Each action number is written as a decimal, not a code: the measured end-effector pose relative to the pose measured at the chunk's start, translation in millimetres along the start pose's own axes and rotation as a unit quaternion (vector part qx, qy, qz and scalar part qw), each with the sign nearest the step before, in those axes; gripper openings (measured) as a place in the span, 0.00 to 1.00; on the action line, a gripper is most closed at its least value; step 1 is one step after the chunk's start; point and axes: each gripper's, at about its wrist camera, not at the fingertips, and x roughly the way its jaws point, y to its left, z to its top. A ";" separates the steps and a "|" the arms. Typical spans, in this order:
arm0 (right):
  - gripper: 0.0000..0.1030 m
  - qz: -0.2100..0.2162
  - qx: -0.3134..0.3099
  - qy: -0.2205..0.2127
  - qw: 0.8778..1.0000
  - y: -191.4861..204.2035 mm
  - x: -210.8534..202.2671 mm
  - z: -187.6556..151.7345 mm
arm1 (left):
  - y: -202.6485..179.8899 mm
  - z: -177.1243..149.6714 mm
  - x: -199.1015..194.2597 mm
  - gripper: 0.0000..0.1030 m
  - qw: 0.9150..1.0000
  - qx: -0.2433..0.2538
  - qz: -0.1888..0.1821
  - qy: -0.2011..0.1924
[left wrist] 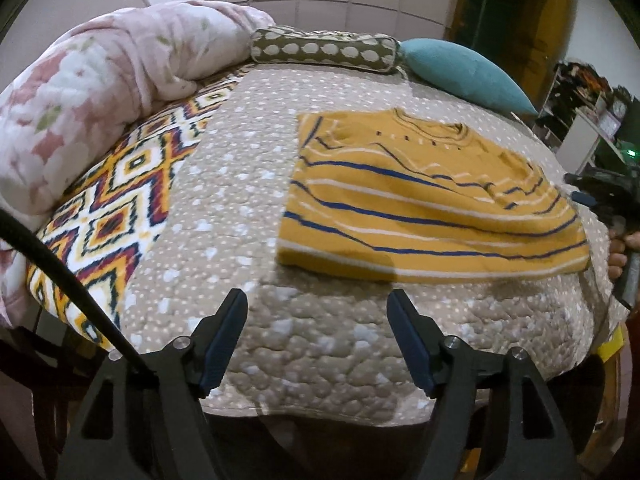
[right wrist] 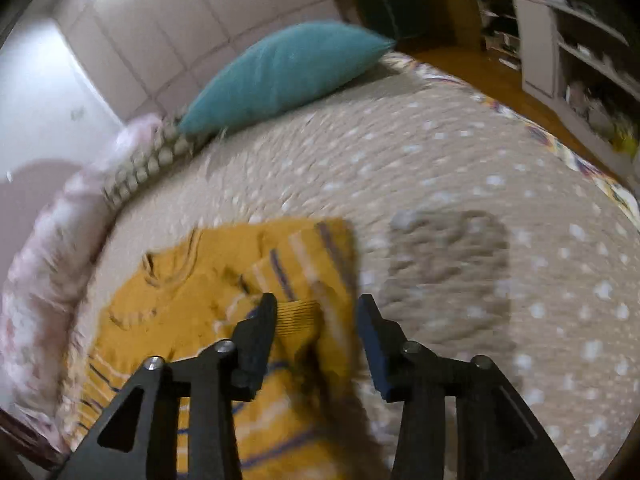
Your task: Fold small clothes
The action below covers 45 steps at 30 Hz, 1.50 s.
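Note:
A yellow shirt with blue and white stripes [left wrist: 420, 216] lies flat on the beige dotted bedspread [left wrist: 240, 160], its left side folded to a straight edge. My left gripper [left wrist: 315, 294] hangs open over the bed's near edge, short of the shirt's hem, with nothing between its fingers. In the right wrist view the same shirt [right wrist: 180, 320] is blurred. My right gripper [right wrist: 317, 298] is open there, and the ribbed cuff of a folded-in sleeve [right wrist: 298, 314] lies loose between its fingers. That gripper [left wrist: 592, 196] also shows at the shirt's right edge, held by a hand [left wrist: 620, 248].
A teal pillow [left wrist: 460, 68] and a dotted bolster [left wrist: 324, 48] lie at the head of the bed. A pink floral comforter [left wrist: 100, 92] and a zigzag blanket [left wrist: 120, 208] cover the left side. Shelves [right wrist: 580, 40] stand beyond the bed. A black cable [left wrist: 60, 272] crosses the lower left.

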 end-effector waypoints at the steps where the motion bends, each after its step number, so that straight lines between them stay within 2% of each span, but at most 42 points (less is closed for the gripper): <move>1: 0.49 0.012 0.016 -0.001 1.000 -11.5 -7.1 -1.7 | -4.5 0.4 2.0 0.69 1.000 0.005 0.000 0.004; 3: 0.57 0.042 0.042 0.007 0.998 -32.3 -14.0 -8.8 | -12.7 0.4 5.8 0.69 1.000 0.013 -0.001 0.010; 8: 0.62 0.116 0.088 0.041 0.988 -54.6 -7.9 -37.1 | -30.4 0.7 14.1 0.69 0.999 0.022 -0.014 0.030; 12: 0.67 0.142 0.097 0.052 0.984 -49.5 6.9 -51.1 | -42.1 -0.6 14.1 0.69 0.999 0.034 -0.013 0.033; 19: 0.74 0.194 0.109 0.063 0.973 -33.0 31.3 -54.8 | -44.8 -3.3 15.4 0.69 0.999 0.037 -0.012 0.035; 22: 0.73 0.187 0.107 0.057 0.975 -22.1 37.8 -55.2 | -40.2 -4.5 15.9 0.69 0.999 0.031 -0.016 0.034; 23: 0.58 0.176 0.100 0.057 0.978 -17.2 39.5 -55.4 | -37.5 -4.5 16.0 0.69 0.999 0.028 -0.017 0.033; 24: 0.29 0.165 0.093 0.068 0.980 -10.3 43.9 -55.3 | -34.0 -4.8 15.9 0.69 0.999 0.024 -0.018 0.032; 25: 0.28 0.162 0.093 0.080 0.979 -9.7 45.2 -55.8 | -29.2 -5.0 15.2 0.69 0.999 0.020 -0.018 0.030; 27: 0.22 0.147 0.090 0.076 0.982 -0.4 40.0 -53.0 | -19.1 -4.6 13.0 0.69 1.000 0.011 -0.017 0.025; 29: 0.21 0.137 0.065 0.057 0.987 26.4 22.5 -44.7 | -4.3 -3.9 10.0 0.69 1.000 -0.004 -0.013 0.017; 32: 0.21 0.154 0.021 0.039 0.987 77.1 -0.4 -35.1 | 20.7 -3.9 6.0 0.69 0.999 -0.032 -0.010 0.007; 35: 0.21 0.168 -0.053 0.031 0.984 154.3 -13.0 -34.3 | 48.4 -6.5 0.3 0.69 0.998 -0.066 -0.010 -0.003; 37: 0.21 0.180 -0.099 0.041 0.978 204.5 -11.8 -45.9 | 65.0 -10.0 -3.5 0.69 0.996 -0.085 -0.006 -0.009; 40: 0.20 0.182 -0.166 0.077 0.966 273.8 15.5 -75.6 | 88.6 -17.3 -9.0 0.69 0.994 -0.109 0.003 -0.013; 44: 0.21 0.134 -0.229 0.134 0.955 330.8 74.8 -126.0 | 114.4 -30.8 -14.0 0.69 0.990 -0.138 0.008 -0.015; 45: 0.24 0.119 -0.238 0.144 0.953 339.7 87.0 -136.5 | 119.7 -34.1 -15.0 0.69 0.989 -0.144 0.010 -0.015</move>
